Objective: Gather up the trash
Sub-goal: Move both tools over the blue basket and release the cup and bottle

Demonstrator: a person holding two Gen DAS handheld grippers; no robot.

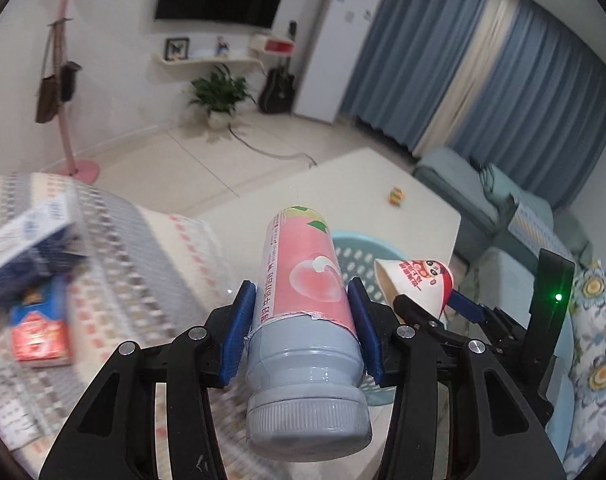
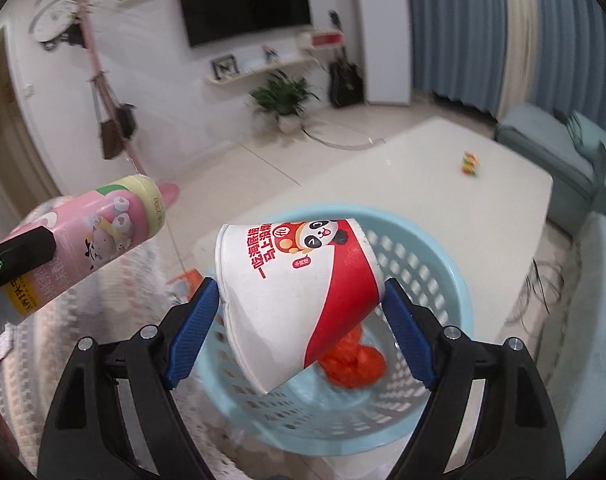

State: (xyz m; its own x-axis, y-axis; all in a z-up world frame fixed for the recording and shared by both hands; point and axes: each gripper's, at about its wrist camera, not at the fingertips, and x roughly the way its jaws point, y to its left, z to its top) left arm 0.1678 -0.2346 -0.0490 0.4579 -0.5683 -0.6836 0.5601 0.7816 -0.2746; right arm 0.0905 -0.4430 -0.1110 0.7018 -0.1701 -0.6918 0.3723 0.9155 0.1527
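My left gripper (image 1: 303, 332) is shut on a pink-labelled bottle (image 1: 303, 280) with a grey cap end, held in the air; the bottle also shows in the right wrist view (image 2: 91, 240). My right gripper (image 2: 299, 312) is shut on a white and red paper cup (image 2: 299, 280) with a panda print, held tilted just above a light blue slotted basket (image 2: 431, 280). The cup also shows in the left wrist view (image 1: 415, 280), over the basket (image 1: 355, 256). Orange-red crumpled trash (image 2: 355, 364) lies in the basket.
A white low table (image 2: 423, 168) carries a small colourful wrapper (image 2: 470, 163). A patterned cloth surface (image 1: 123, 280) at left holds a blue-white carton (image 1: 31, 240) and a red-blue box (image 1: 39, 328). A sofa (image 1: 503, 208) stands at right.
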